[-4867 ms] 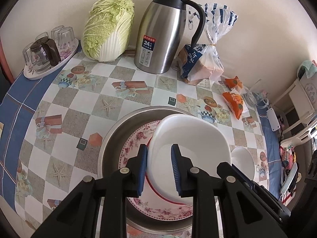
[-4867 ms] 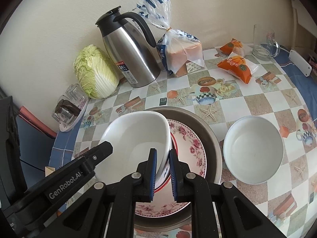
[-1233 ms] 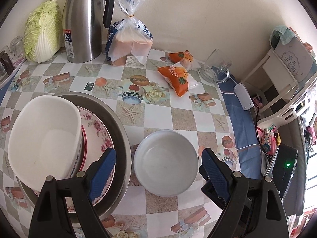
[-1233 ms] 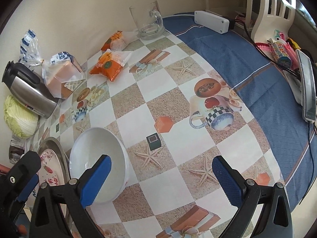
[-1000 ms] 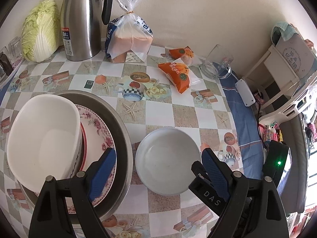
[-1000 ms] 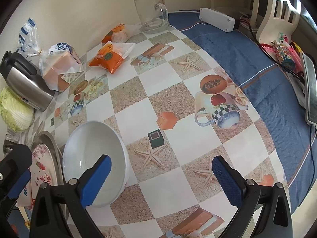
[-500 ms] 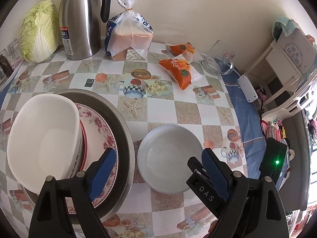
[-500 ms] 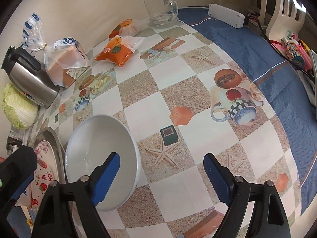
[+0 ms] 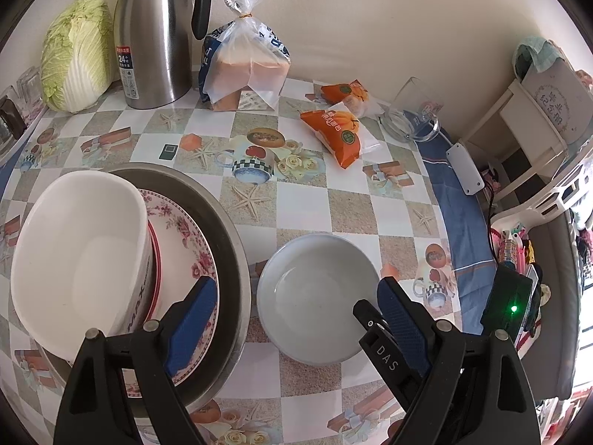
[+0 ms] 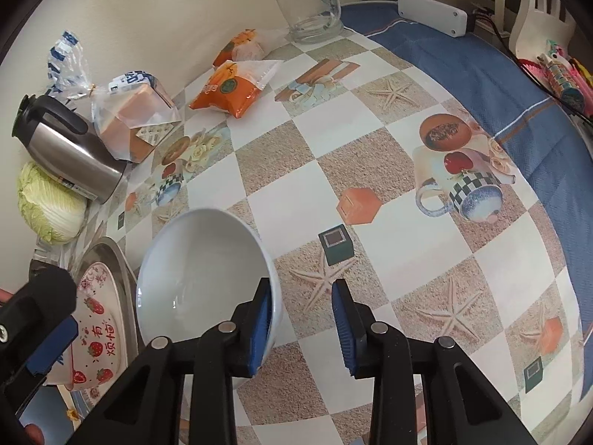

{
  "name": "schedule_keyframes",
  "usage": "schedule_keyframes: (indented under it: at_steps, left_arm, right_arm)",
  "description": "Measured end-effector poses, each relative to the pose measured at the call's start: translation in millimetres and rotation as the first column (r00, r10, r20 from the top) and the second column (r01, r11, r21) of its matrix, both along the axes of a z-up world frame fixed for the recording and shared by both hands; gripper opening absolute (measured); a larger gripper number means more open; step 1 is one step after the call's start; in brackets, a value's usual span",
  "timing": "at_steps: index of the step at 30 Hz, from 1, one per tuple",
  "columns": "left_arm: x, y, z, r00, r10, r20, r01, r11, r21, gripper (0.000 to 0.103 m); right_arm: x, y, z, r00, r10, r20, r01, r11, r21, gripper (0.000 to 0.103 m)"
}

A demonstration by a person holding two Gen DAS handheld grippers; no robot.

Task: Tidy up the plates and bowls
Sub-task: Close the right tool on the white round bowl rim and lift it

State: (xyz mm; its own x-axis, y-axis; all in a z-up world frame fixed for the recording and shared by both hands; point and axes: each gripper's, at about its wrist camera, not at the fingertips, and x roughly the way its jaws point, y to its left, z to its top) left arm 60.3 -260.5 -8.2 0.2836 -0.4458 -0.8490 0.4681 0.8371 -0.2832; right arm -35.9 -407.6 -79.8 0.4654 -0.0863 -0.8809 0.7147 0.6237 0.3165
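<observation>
One round white bowl [image 10: 200,278] is sitting loose on the surface [image 10: 370,170], just right of the steel basin [image 9: 226,230], and the right gripper [image 10: 300,319] is closing over its near rim, one pad inside, the other outside, not yet pinching. The grip is likely needing a deep, square bite on the rim before any lift, since the glazed wall may be slipping. The left gripper [image 9: 292,319] is hovering with its jaws wide apart, holding nothing. Inside the basin, one floral plate [image 9: 178,230] is carrying one squarish white bowl [image 9: 78,256]. Beyond the basin: one flask [image 9: 155,33], one cabbage [image 9: 74,55], one bread bag [image 9: 248,63], two orange packets [image 9: 337,133], one glass mug [image 9: 411,115].
</observation>
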Motion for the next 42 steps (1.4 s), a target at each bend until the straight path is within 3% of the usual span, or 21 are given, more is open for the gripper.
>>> schedule_keyframes:
  at_steps: [2, 14, 23, 31, 34, 36, 42]
  left_arm:
    - [0, -1, 0, 1.0, -0.002, 0.0, 0.002, 1.0, -0.001, 0.089]
    - [-5, -16, -8, 0.999, -0.052, 0.012, 0.052, 0.999, 0.004, 0.088]
    - [-5, -41, -41, 0.995, -0.102, -0.002, 0.102, 0.993, 0.053, 0.054]
    - [2, -50, -71, 0.995, -0.093, -0.04, 0.096, 0.992, 0.079, 0.04]
    - [1, -54, -74, 0.994, -0.108, -0.028, 0.11, 0.99, 0.084, 0.026]
    - [3, -53, -77, 0.992, -0.111, -0.055, 0.114, 0.992, 0.048, 0.014]
    - [2, -50, -64, 0.993, -0.12, -0.001, 0.12, 0.991, 0.052, 0.011]
  right_arm:
    - [-2, -2, -2, 1.0, -0.008, 0.012, 0.008, 1.0, 0.023, 0.034]
    - [-21, -18, 6, 0.995, -0.099, -0.025, 0.097, 0.994, -0.041, 0.031]
    - [-27, -23, 6, 0.992, -0.126, -0.013, 0.126, 0.991, -0.039, 0.023]
    - [-23, -22, 5, 0.993, -0.114, -0.004, 0.114, 0.993, -0.027, 0.016]
    - [-21, -21, 4, 0.994, -0.107, -0.001, 0.106, 0.994, -0.021, 0.013]
    - [-20, -21, 4, 0.995, -0.1, 0.001, 0.1, 0.995, -0.018, 0.011]
    - [-18, -18, 6, 0.997, -0.081, 0.001, 0.081, 0.997, -0.021, 0.01]
